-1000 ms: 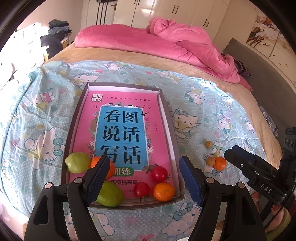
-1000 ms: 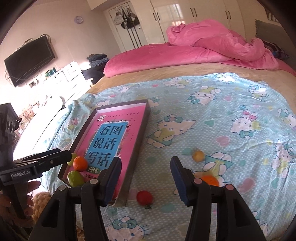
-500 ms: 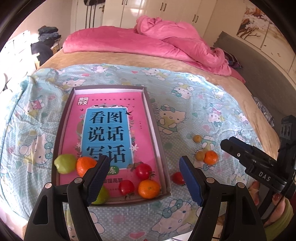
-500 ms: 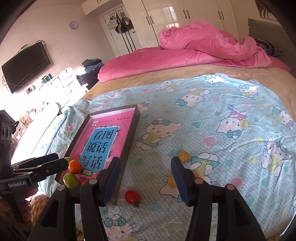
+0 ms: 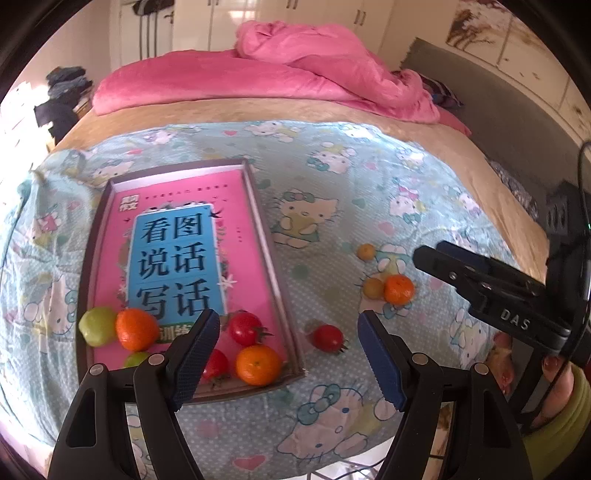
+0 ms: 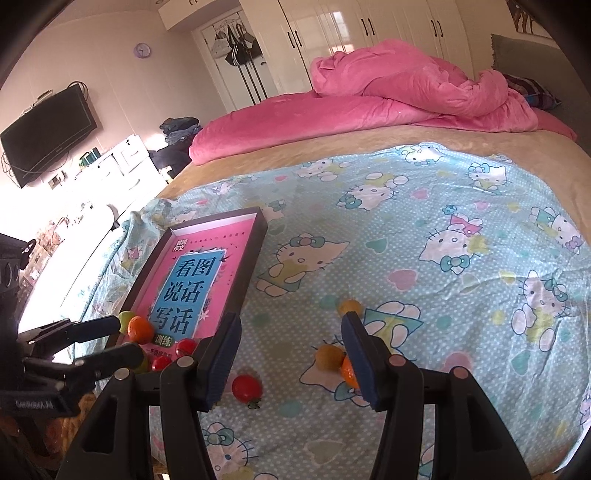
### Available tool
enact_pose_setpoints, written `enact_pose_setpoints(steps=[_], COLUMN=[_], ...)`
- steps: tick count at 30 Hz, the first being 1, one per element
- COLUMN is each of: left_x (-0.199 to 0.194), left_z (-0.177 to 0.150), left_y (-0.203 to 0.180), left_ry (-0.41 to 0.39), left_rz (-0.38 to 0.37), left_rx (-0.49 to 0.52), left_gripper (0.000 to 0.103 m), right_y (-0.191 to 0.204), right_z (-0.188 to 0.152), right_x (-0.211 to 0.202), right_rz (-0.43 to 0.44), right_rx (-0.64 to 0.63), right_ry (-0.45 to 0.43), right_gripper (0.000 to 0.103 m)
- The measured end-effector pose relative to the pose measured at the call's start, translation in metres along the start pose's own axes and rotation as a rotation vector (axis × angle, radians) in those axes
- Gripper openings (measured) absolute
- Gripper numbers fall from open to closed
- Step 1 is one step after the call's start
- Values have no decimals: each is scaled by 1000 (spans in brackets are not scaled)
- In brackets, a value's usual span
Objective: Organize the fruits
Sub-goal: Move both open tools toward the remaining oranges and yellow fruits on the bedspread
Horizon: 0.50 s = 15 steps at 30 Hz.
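Right wrist view: cartoon-cat sheet [image 6: 406,229] covers bed; wall television [image 6: 48,129], white wardrobes [image 6: 369,33].

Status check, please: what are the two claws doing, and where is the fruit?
Left gripper open, empty. Right gripper open, empty. Six fruits in tray; tomato and three others loose on sheet. Nothing blocking.

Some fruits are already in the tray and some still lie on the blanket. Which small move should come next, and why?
Probably bring the left gripper down over the red tomato beside the tray. It lies loose on the blanket, nearest the tray's corner, and shows between this gripper's open, empty fingers. The right gripper is also open and empty.
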State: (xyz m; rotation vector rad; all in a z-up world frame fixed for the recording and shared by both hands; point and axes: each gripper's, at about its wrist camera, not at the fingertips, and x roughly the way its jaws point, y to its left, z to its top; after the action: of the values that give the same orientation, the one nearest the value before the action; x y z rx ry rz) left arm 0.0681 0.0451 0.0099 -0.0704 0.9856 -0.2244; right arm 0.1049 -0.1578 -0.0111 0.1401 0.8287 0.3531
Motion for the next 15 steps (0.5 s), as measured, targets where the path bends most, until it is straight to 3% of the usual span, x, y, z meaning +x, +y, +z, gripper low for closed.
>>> enact_pose_setpoints(steps=[15], left_x=[24], left_z=[-14], left_y=[-31], left_ry=[70], left_rz=[-39], left_rx=[86], left_gripper=[78], right_y=[-8], right_z=[-10], right_x=[13], right_rz=[-13], right_rx=[-46], right_ry=[55], right_gripper=[56])
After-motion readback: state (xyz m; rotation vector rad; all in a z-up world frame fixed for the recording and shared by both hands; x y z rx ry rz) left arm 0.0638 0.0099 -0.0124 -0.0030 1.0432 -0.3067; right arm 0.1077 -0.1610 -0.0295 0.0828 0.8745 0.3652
